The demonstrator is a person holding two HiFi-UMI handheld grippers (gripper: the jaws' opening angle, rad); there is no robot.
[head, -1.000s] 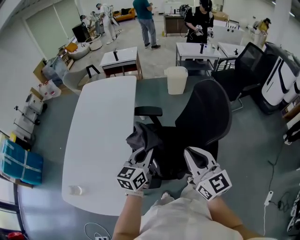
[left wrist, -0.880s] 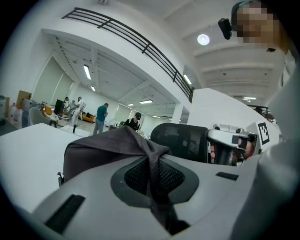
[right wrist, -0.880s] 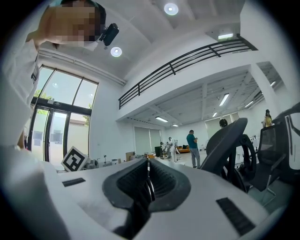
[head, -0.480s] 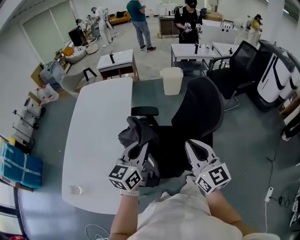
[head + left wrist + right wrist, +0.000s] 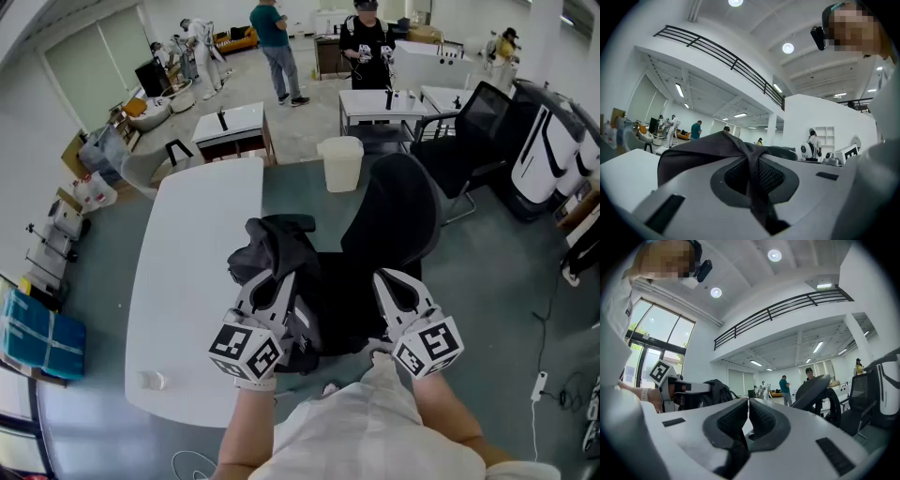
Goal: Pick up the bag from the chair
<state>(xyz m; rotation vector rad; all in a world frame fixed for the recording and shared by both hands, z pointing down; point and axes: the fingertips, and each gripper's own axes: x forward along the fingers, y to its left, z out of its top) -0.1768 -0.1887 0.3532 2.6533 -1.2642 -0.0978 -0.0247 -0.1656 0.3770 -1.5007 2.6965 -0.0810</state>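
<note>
**Left claw** (image 5: 269,284): the jaws are closed to a narrow slit on the dark strap (image 5: 753,178) of the bag (image 5: 267,248). The strap runs between the pads and over the tips.

**Right claw** (image 5: 394,281): the jaws are together with the pads touching. Nothing is between them. It is level above the seat of the black chair (image 5: 398,211) and apart from the bag.

**Containers:** a white bin (image 5: 341,162) stands on the floor beyond the chair. Its contents are not visible.

**Bag position:** the bag is bunched just ahead of the left claw's tips and hangs by the gripped strap. It lies over the side of the chair nearest the white bench (image 5: 192,262), between the bench edge and the backrest. Whether its underside touches the seat cannot be told.
</note>
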